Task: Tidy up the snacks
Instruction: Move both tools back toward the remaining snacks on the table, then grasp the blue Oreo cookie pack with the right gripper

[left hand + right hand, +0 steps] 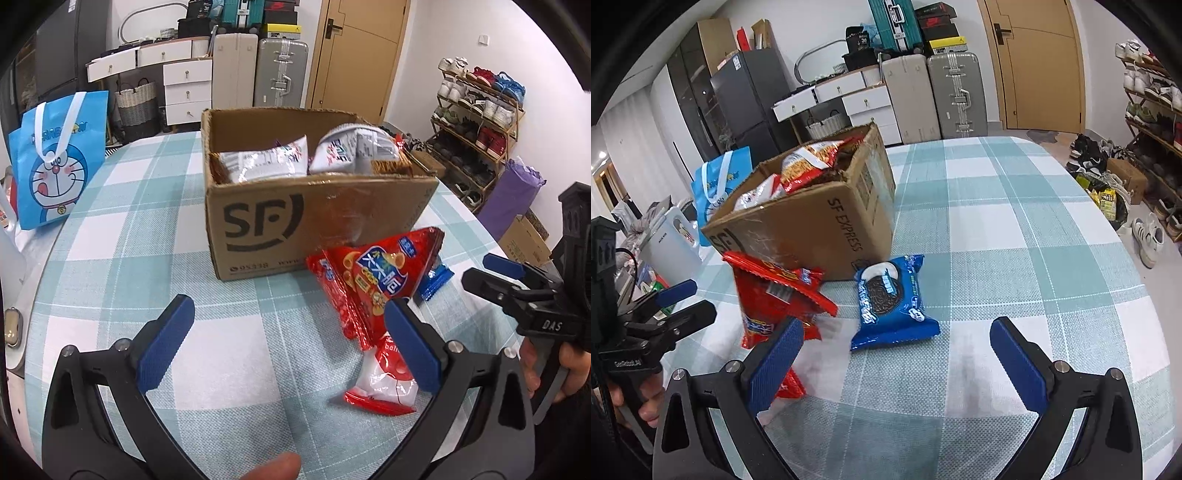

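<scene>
An open SF cardboard box (295,218) stands on the checked tablecloth with several snack packs inside; it also shows in the right wrist view (820,225). A red snack bag (373,284) leans by the box's front right corner, seen also in the right wrist view (775,295). A white and red packet (384,376) lies in front of it. A blue Oreo pack (890,299) lies right of the red bag, partly hidden in the left wrist view (436,277). My left gripper (288,339) is open and empty, just short of the red bag. My right gripper (897,354) is open and empty, near the Oreo pack.
A blue Doraemon bag (55,162) stands at the table's far left. The table edge (1108,206) curves on the right, with a shoe rack (476,122) on the floor beyond. Suitcases (258,70) and drawers stand behind the table.
</scene>
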A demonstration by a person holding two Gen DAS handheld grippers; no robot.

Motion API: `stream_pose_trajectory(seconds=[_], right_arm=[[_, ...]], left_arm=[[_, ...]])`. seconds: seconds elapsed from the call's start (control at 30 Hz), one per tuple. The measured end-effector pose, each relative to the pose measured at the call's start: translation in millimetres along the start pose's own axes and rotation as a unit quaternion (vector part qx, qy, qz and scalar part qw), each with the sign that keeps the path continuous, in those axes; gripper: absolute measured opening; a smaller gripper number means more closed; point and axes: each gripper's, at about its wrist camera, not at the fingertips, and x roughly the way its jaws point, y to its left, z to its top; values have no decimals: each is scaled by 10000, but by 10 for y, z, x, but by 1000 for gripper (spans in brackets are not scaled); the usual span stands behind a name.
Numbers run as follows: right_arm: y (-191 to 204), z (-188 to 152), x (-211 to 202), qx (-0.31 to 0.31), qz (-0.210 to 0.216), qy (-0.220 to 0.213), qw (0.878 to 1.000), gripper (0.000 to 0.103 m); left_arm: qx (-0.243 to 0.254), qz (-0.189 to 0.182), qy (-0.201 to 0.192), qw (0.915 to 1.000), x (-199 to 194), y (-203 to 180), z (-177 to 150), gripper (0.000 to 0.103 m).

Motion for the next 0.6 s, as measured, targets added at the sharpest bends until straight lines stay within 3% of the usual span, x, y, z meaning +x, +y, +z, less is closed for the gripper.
stream_pose_trajectory(seconds=[0.37, 0.43, 0.6], right_arm=[[-14, 99, 437, -184, -252, 458, 9985, 102], [5, 124, 493, -261, -326, 497, 9979, 99], [22, 171, 606, -343, -401, 563, 9970, 80]], left_arm=[[93, -53, 90, 9999, 61, -126, -69, 102], [103, -45, 89, 9999, 69, -131, -69, 102], [85, -46, 107, 9999, 99, -115, -59, 102]])
